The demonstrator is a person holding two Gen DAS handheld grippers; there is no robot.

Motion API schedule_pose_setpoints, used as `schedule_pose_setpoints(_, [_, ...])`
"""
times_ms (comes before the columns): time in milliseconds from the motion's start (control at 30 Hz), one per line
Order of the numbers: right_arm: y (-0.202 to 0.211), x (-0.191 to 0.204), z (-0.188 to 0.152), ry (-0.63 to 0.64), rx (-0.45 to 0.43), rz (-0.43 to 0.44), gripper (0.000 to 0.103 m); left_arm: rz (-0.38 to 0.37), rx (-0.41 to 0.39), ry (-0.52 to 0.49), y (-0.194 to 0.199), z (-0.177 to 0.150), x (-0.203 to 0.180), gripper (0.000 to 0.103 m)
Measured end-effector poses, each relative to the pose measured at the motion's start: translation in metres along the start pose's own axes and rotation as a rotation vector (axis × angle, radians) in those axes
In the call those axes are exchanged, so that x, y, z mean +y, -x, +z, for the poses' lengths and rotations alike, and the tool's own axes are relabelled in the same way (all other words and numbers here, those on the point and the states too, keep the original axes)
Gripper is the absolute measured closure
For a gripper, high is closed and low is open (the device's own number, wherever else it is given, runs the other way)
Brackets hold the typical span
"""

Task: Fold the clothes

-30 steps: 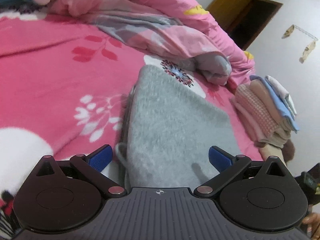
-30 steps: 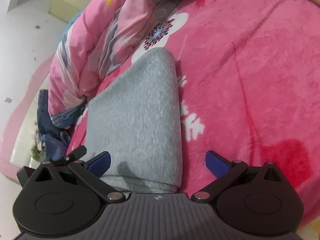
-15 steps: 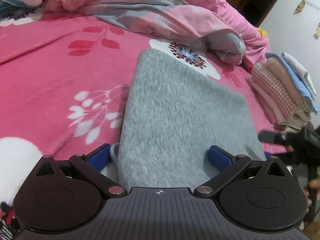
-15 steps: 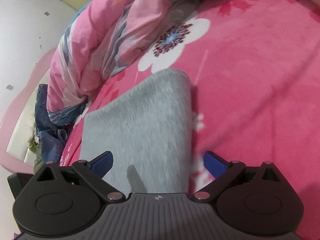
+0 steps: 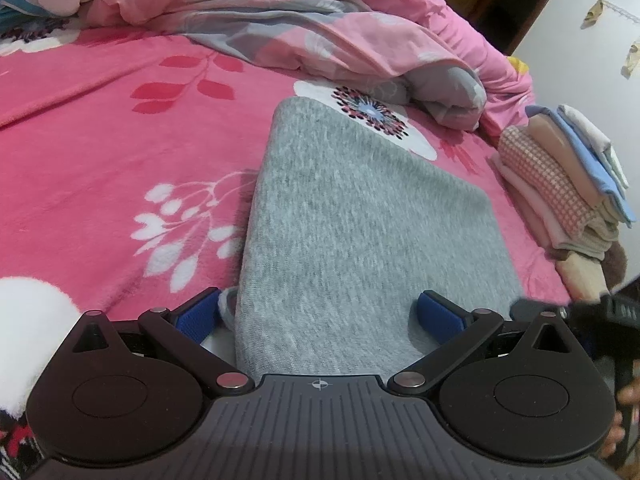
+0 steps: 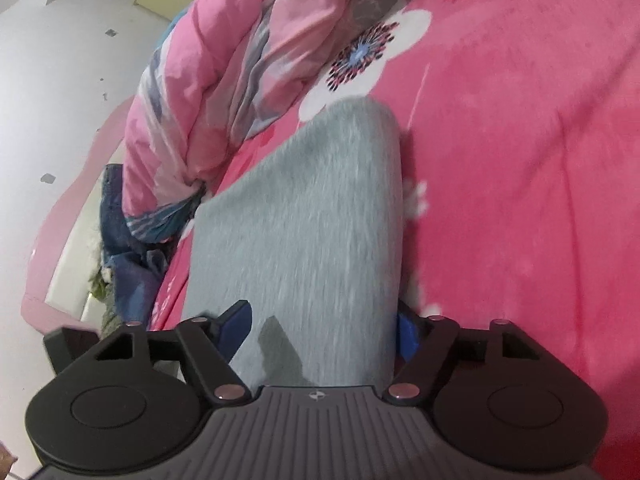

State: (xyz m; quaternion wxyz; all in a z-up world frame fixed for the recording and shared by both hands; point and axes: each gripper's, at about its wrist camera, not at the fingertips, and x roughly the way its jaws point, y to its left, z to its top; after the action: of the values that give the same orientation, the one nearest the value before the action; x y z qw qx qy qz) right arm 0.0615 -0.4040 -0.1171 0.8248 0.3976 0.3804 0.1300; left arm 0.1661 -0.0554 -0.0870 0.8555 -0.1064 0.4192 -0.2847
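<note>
Left claw [image 5: 318, 314] with blue fingertips [image 5: 196, 314], black linkage arms, silver pivot screws, round black discs, ribbed grey housing bearing a small crosshair mark, right claw [image 6: 322, 330] built alike

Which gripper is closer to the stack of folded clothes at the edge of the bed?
Right gripper: it sits just below the stack. Left gripper is farther over, at the grey garment's near edge.

Left tool [image 5: 320, 316] wide open, angled downward; right tool [image 6: 320, 326] — jaws closing — likewise pitched down
</note>
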Motion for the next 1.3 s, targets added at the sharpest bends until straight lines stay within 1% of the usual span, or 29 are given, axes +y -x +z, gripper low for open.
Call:
schedule_pose_setpoints(67, [0.002, 0.002, -0.004, 0.01, -0.001, 0.007, 0.028, -0.004, -0.002, -0.002, 0.0, 0.0, 0.0, 0.0])
schedule_pose_setpoints(167, [-0.002, 0.0, 0.004, -0.003, 0.019, 0.027, 0.029, -0.01, -0.004, -0.005, 0.0, -0.001, 0.001, 0.0])
schedule_pose_setpoints(233, [-0.009, -0.002, 0.012, -0.004, 0.038, 0.05, 0.033, -0.014, -0.005, -0.006, 0.0, -0.001, 0.002, 0.0])
schedule_pose_setpoints(300, [-0.018, -0.003, 0.02, 0.004, 0.059, 0.073, 0.035, -0.017, -0.005, -0.006, 0.0, -0.001, 0.002, 0.0])
schedule_pose_setpoints(367, [-0.025, -0.007, 0.026, -0.008, 0.067, 0.1, 0.036, -0.02, -0.008, -0.01, -0.001, -0.001, 0.002, 0.0])
schedule_pose_setpoints(400, [-0.028, -0.008, 0.029, -0.015, 0.069, 0.112, 0.039, -0.022, -0.009, -0.012, -0.001, -0.001, 0.002, 0.0])
schedule_pose_setpoints(467, [-0.032, -0.012, 0.03, -0.027, 0.066, 0.125, 0.045, -0.031, -0.015, -0.014, -0.001, -0.002, 0.003, 0.0])
schedule_pose_setpoints(533, [-0.028, -0.015, 0.026, -0.031, 0.061, 0.121, 0.056, -0.041, -0.028, -0.015, 0.0, -0.004, 0.005, 0.0])
schedule_pose_setpoints(633, [-0.022, -0.023, 0.018, -0.037, 0.048, 0.146, 0.062, -0.056, -0.057, -0.016, 0.002, -0.008, 0.006, 0.0])
schedule_pose_setpoints(733, [-0.022, -0.026, 0.015, -0.029, 0.026, 0.161, 0.064, -0.082, -0.091, -0.032, 0.005, -0.012, 0.004, 0.0])
schedule_pose_setpoints(800, [-0.022, -0.027, 0.014, -0.017, 0.011, 0.169, 0.064, -0.078, -0.104, -0.06, 0.004, -0.016, 0.002, 0.0])
schedule_pose_setpoints(900, [-0.021, -0.025, 0.011, 0.003, -0.01, 0.168, 0.064, -0.107, -0.112, -0.028, 0.005, -0.015, 0.007, 0.0])
schedule_pose_setpoints(967, [-0.021, -0.025, 0.01, 0.008, -0.017, 0.169, 0.064, -0.126, -0.091, 0.009, 0.006, -0.01, 0.012, 0.0])
schedule_pose_setpoints(1033, [-0.021, -0.025, 0.01, 0.012, -0.024, 0.174, 0.064, -0.143, -0.047, 0.022, 0.007, -0.003, 0.015, 0.0])
schedule_pose_setpoints(1167, [-0.02, -0.027, 0.01, 0.015, -0.029, 0.189, 0.064, -0.143, 0.028, -0.013, 0.005, 0.01, 0.018, 0.004])
schedule_pose_setpoints(1300, [-0.02, -0.029, 0.011, 0.012, -0.026, 0.205, 0.065, -0.177, 0.094, 0.026, -0.008, 0.025, 0.032, 0.006])
